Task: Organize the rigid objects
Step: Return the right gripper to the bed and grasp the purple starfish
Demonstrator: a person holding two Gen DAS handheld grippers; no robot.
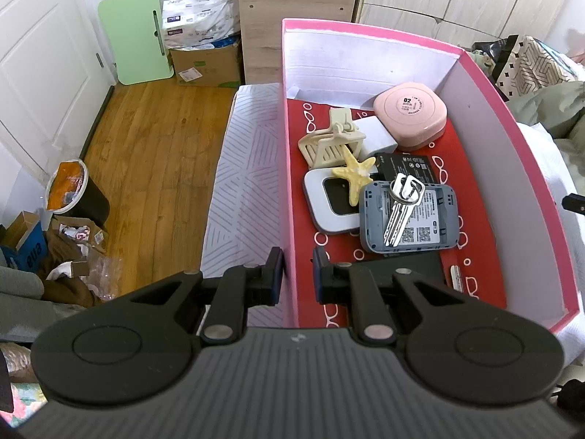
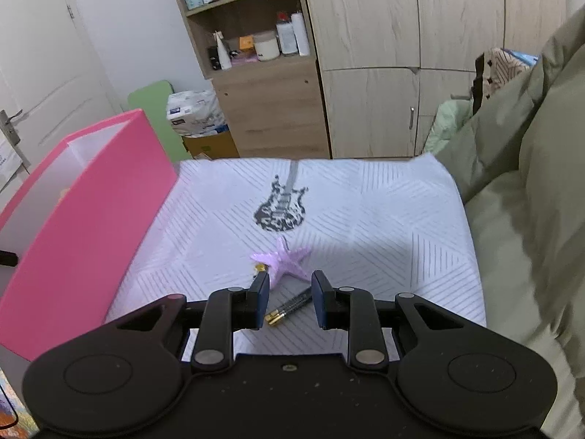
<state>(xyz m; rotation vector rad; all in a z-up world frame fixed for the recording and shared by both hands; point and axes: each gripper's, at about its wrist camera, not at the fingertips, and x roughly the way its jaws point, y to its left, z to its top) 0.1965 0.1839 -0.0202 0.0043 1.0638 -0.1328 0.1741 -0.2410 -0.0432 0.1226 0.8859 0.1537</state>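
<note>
- My left gripper [image 1: 298, 274] clamps the pink cardboard box's [image 1: 289, 183] wall.
- My right gripper [image 2: 289, 298], partly open and empty, hovers over the light, stiff lilac plastic starfish [image 2: 287, 258] mid-bed; I'd pinch its centre.

The right gripper [image 2: 289, 298] hangs over a white bed cover with a grey line pattern [image 2: 384, 226], its fingers [image 2: 261, 292] parted with nothing between them. Just ahead lie a lilac plastic starfish [image 2: 287, 258] and thin dark gold-tipped sticks [image 2: 287, 307]. A pink cardboard box [image 2: 95, 212] stands at left.
</note>
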